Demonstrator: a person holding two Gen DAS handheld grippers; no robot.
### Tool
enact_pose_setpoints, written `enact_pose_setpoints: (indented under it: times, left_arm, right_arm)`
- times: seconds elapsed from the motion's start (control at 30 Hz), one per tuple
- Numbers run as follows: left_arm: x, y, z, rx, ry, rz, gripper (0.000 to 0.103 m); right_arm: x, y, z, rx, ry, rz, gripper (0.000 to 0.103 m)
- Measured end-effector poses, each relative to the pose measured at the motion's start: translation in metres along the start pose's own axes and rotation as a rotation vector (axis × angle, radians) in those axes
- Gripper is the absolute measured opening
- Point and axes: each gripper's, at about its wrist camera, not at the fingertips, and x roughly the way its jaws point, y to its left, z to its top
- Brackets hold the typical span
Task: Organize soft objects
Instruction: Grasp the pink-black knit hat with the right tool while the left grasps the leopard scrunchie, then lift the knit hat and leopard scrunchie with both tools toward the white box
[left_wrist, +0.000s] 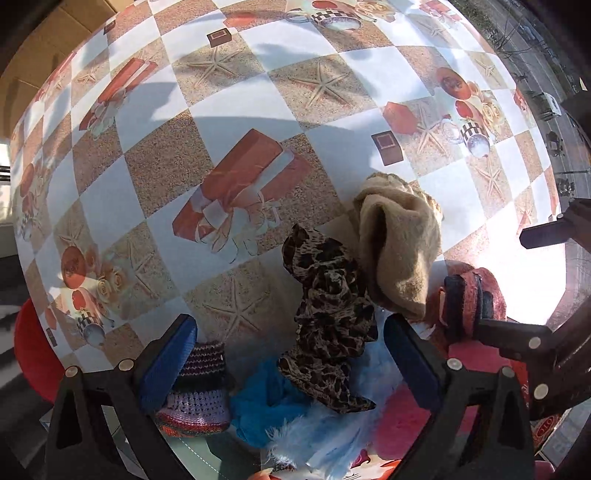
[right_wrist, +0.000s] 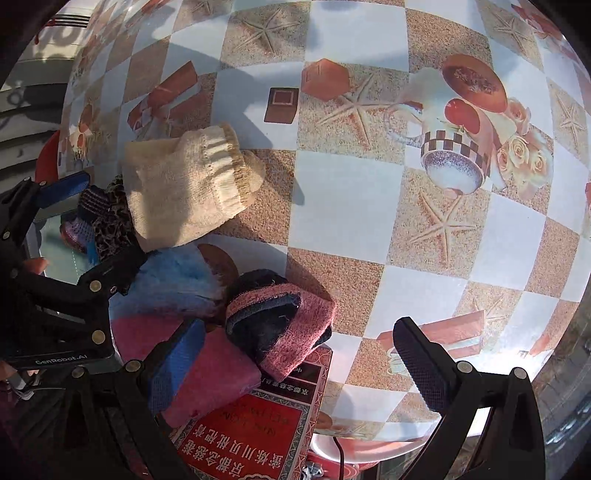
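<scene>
With both the left gripper (left_wrist: 291, 363) and right gripper (right_wrist: 295, 365) wide open and empty, closing on the leopard-print cloth (left_wrist: 328, 317) could snag the beige sock (left_wrist: 399, 251) touching it and drag both across the surface (left_wrist: 258, 103).

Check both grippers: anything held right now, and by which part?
Nothing held. Left gripper is open over the leopard-print cloth; right gripper is open beside the pink-and-black slipper.

- A table covered by a checkered tablecloth (left_wrist: 258, 122), its white and sandy squares printed with starfish, gift boxes and cups.
- A red box (right_wrist: 251, 432) with Chinese lettering lies at the table's near edge.
- A red chair (left_wrist: 33, 347), possibly plastic, stands beside the table.
- Cardboard (left_wrist: 48, 44) sits beyond the table's far edge.
</scene>
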Motion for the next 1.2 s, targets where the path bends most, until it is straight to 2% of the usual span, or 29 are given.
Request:
enact_pose_setpoints:
  times: [0.13,0.2,0.27,0.37,0.43,0.57,0.67,0.77,0.83,0.87,0.93,0.97,1.0,1.03,1.2]
  left_arm:
    - [0.02,0.0,0.007,-0.006,0.079,-0.022,0.083]
    - [0.024,0.001,0.011,-0.016,0.094,-0.044,0.053]
    - [0.024,0.001,0.014,-0.033,0.08,-0.059,0.039]
    - [0.018,0.007,0.019,-0.064,0.041,-0.021,0.037]
    - [0.016,0.014,0.022,-0.101,0.027,-0.02,0.037]
    - [0.018,0.022,0.021,-0.126,0.028,-0.061,0.042]
    - [0.023,0.02,0.018,-0.116,0.031,-0.045,0.043]
    - [0.027,0.017,0.02,-0.126,0.031,-0.049,0.043]
    - [0.027,0.016,0.022,-0.125,0.02,-0.046,0.035]
    - [0.026,0.015,0.021,-0.123,0.015,-0.045,0.03]
    - [0.022,0.015,0.016,-0.118,-0.009,-0.022,0.025]
    - [0.018,0.014,0.016,-0.116,-0.025,-0.009,0.024]
    - [0.014,0.014,0.013,-0.119,-0.046,0.003,0.023]
    - [0.009,0.013,0.013,-0.125,-0.065,0.009,0.023]
    - [-0.022,0.023,0.002,-0.158,-0.168,0.047,0.022]
  right_arm:
    - [0.031,0.01,0.009,-0.09,0.119,-0.072,0.103]
    - [0.042,0.01,0.009,-0.12,0.146,-0.114,0.103]
    - [0.042,0.005,0.008,-0.11,0.127,-0.109,0.103]
    - [0.032,-0.016,0.004,-0.073,0.05,-0.166,0.103]
    - [0.024,-0.04,0.001,-0.005,0.0,-0.205,0.103]
    - [0.012,-0.084,-0.013,0.147,-0.083,-0.1,0.103]
    - [0.012,-0.085,-0.022,0.15,-0.129,-0.054,0.103]
    - [0.025,-0.068,-0.03,0.126,-0.131,-0.034,0.103]
    - [0.033,-0.058,-0.035,0.102,-0.114,-0.04,0.102]
    - [0.036,-0.052,-0.038,0.08,-0.112,-0.078,0.1]
    - [0.038,-0.042,-0.043,0.043,-0.107,-0.171,0.085]
    - [0.036,-0.039,-0.045,0.035,-0.119,-0.171,0.072]
    - [0.031,-0.037,-0.048,0.03,-0.136,-0.15,0.039]
    - [0.026,-0.038,-0.049,0.032,-0.146,-0.111,0.027]
    - [-0.001,-0.053,-0.056,0.095,-0.246,-0.065,0.027]
